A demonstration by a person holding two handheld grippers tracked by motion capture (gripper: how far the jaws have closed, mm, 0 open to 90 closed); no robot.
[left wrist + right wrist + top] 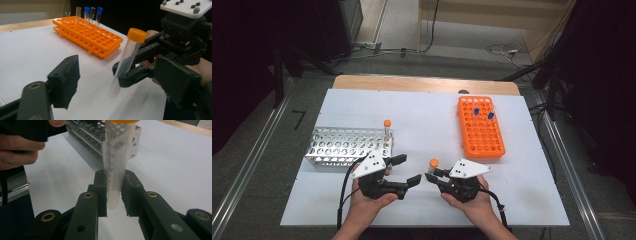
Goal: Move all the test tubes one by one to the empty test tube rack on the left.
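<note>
While the left gripper hangs with its jaws apart and empty just right of the metal rack, the right gripper, farther right, clamps a capped tube near its lower end. Held so low, the tube could tilt or slip if the left jaws bump it during a handover.
</note>
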